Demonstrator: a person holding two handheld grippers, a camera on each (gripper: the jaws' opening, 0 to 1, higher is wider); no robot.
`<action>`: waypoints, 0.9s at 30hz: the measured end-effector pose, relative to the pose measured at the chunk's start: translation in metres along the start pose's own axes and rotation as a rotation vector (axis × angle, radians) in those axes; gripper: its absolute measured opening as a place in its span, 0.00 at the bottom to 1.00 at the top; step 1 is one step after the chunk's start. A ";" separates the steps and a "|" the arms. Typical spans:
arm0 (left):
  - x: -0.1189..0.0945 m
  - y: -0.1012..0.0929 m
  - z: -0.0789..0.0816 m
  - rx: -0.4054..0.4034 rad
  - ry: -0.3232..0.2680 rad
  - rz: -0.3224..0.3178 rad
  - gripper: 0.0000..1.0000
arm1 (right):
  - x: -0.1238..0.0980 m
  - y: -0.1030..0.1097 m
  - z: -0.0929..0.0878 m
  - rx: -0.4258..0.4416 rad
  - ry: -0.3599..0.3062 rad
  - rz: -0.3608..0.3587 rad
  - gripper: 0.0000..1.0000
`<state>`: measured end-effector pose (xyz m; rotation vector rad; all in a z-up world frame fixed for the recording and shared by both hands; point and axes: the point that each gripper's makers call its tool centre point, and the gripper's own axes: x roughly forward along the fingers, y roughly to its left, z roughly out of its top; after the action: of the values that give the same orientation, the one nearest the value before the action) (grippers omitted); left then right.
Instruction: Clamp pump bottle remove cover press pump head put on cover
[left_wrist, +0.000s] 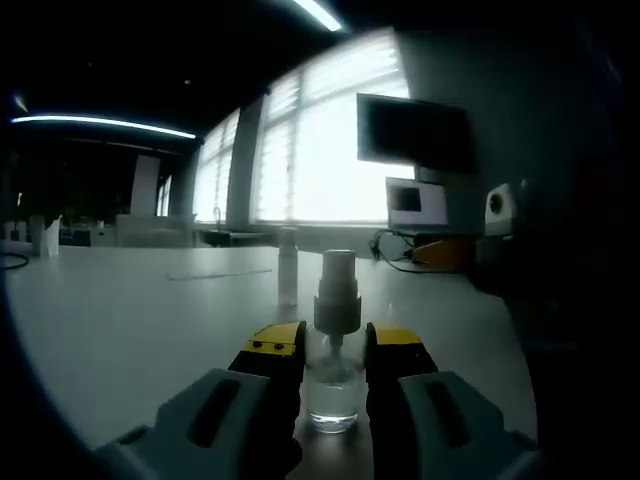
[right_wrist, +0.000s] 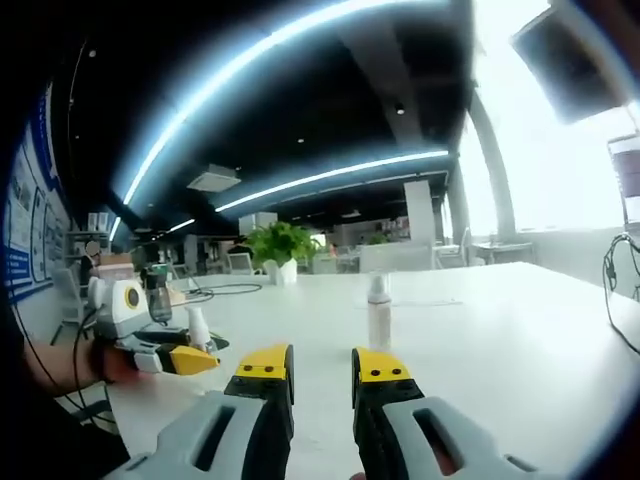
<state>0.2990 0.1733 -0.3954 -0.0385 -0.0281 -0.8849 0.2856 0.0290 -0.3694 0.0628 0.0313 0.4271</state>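
Note:
A clear pump bottle with a white pump head (left_wrist: 337, 290) stands on the white table (left_wrist: 130, 320), and my left gripper (left_wrist: 335, 345) is shut on its body, one yellow-tipped jaw on each side. Just behind it a slim translucent cover (left_wrist: 288, 268) stands upright on the table, apart from the bottle. In the right gripper view the same cover (right_wrist: 378, 312) stands a short way ahead of my right gripper (right_wrist: 321, 378), whose jaws are slightly apart with nothing between them. At the left, a hand holds the left gripper (right_wrist: 165, 352) with the pump bottle (right_wrist: 198, 325) in it.
A dark monitor (left_wrist: 415, 130) hangs on the wall, with a small screen (left_wrist: 415, 200) and cables (left_wrist: 400, 255) below it at the table's far right. A cable (right_wrist: 620, 290) lies at the right edge. A potted plant (right_wrist: 280, 242) and chairs stand behind the table.

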 end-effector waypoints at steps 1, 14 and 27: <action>0.000 0.000 0.000 0.000 0.000 0.000 0.15 | 0.000 0.002 -0.003 -0.013 0.017 0.005 0.18; 0.000 0.000 0.000 0.003 0.000 -0.001 0.15 | 0.006 0.005 -0.033 -0.072 0.102 0.018 0.18; 0.000 -0.001 0.001 0.003 0.001 -0.001 0.15 | 0.009 0.004 -0.060 -0.085 0.162 0.018 0.16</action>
<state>0.2979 0.1724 -0.3949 -0.0354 -0.0287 -0.8862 0.2891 0.0399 -0.4290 -0.0548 0.1718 0.4507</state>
